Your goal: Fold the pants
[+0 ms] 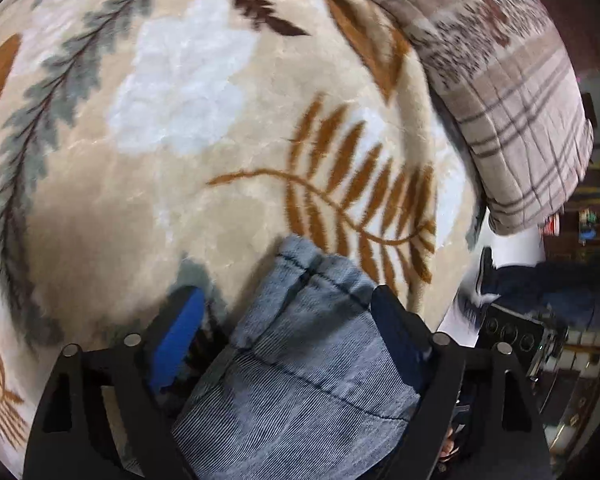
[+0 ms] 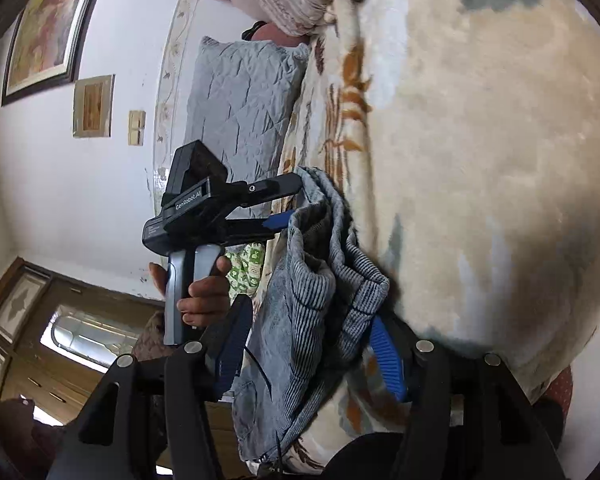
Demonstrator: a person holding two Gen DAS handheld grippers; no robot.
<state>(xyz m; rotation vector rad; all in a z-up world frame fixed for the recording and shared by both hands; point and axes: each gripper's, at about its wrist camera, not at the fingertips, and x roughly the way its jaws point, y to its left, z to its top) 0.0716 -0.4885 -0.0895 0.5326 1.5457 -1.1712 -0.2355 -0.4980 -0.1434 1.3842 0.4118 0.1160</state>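
Pants hang bunched at the bed edge, between wide fingers of both the left gripper and right gripper. Neither clamps the denim, so I'd lay the hem flat on the blanket before pulling away.

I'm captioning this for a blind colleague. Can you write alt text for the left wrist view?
Blue-grey pants lie between the open jaws of the left hand-held gripper, on a cream fleece blanket printed with leaves. A plaid quilt sits at upper right.

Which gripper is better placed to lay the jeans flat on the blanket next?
Probably the left gripper: it points down at the blanket with the jeans hem between its open jaws. The right gripper straddles bunched denim at the bed's edge.
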